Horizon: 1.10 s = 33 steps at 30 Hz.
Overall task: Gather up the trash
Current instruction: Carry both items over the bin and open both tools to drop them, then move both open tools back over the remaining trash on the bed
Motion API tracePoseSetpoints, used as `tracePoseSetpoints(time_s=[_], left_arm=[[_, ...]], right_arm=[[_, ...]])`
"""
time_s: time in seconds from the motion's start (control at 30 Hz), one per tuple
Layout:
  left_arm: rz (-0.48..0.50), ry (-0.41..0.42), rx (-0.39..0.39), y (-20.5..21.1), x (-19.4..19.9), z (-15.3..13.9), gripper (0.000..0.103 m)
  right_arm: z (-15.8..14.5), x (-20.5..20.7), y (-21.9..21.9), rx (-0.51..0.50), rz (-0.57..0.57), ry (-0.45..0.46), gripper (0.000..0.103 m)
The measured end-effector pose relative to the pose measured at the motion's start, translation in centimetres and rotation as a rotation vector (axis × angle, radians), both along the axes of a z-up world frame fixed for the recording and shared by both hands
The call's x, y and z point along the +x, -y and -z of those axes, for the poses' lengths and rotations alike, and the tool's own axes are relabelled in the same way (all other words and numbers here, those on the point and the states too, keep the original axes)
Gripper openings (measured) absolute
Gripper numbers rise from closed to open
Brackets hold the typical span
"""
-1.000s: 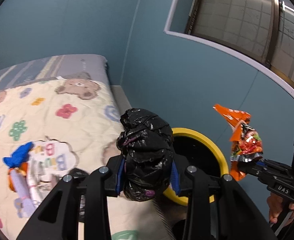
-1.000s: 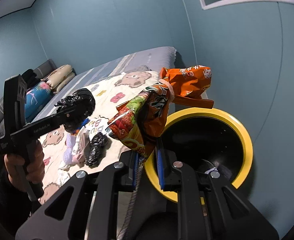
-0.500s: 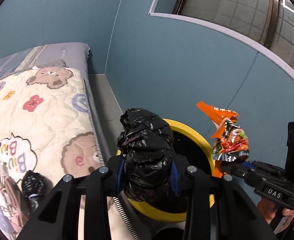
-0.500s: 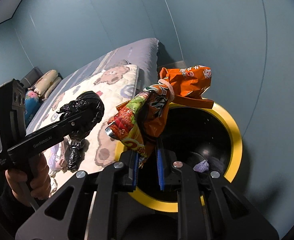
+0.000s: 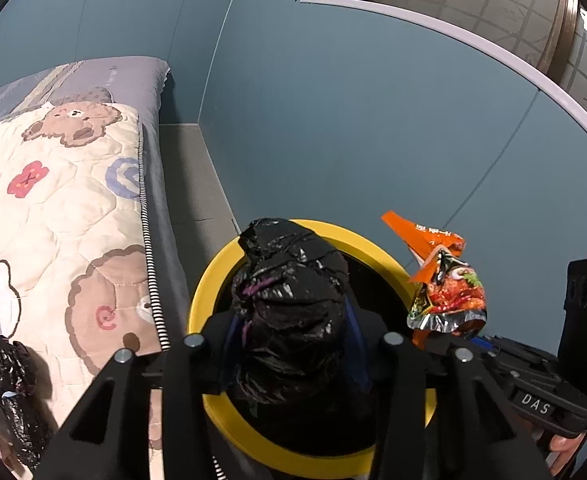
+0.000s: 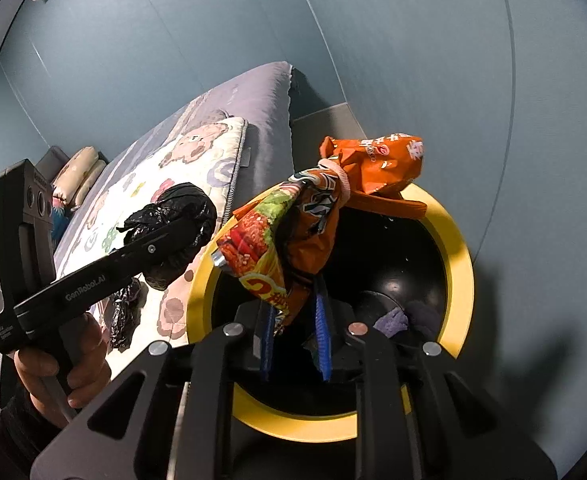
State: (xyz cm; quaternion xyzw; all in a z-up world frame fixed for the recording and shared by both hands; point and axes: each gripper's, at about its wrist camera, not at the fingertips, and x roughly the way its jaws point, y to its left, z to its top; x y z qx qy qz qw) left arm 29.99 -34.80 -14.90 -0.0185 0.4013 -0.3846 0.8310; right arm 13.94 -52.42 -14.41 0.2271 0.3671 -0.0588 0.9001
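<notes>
My left gripper (image 5: 289, 344) is shut on a crumpled black plastic bag (image 5: 289, 304) and holds it above the yellow-rimmed black trash bin (image 5: 209, 280). My right gripper (image 6: 295, 340) is shut on an orange snack wrapper bundle (image 6: 313, 220) and holds it over the same bin (image 6: 459, 264). The wrapper (image 5: 445, 292) shows at the right of the left wrist view. The black bag (image 6: 177, 224) shows at the left of the right wrist view. Another black bag (image 5: 11, 384) lies on the bed quilt.
The bin stands on grey floor (image 5: 189, 184) between the bed (image 5: 61, 200) and the blue wall (image 5: 373, 140). A purple scrap (image 6: 391, 322) lies inside the bin. Pillows (image 6: 79, 170) sit at the bed's far end.
Both grippers have moved closer over the bin with their loads. The bin now fills more of both views, and the bed has slid to the left.
</notes>
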Motion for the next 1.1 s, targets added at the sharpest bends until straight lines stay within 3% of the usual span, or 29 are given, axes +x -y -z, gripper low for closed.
tracePoseSetpoints(time_s=[0.47, 0.73, 0.87, 1.1], left_arm=[[-0.066, 0.073, -0.025, -2.4, -0.5, -2.3, 0.091], [-0.137, 0.169, -0.014, -8.1, -2.9, -4.3, 0.095], [-0.171, 0.187, -0.019, -11.2, -3.9, -5.5, 0.095], [-0.269, 0.229, -0.031, -18.4, -5.3, -7.3, 0.095]], right_arm=[[-0.7, -2.4, 0.3, -0.027, 0.072, 0.022, 0.052], [-2.4, -3.4, -2.6, -0.058, 0.042, 0.114, 0.064], [-3.9, -3.3, -5.1, -0.075, -0.005, 0.174, 0.075], [-5.8, -2.1, -10.1, -0.094, -0.097, 0.224, 0.081]])
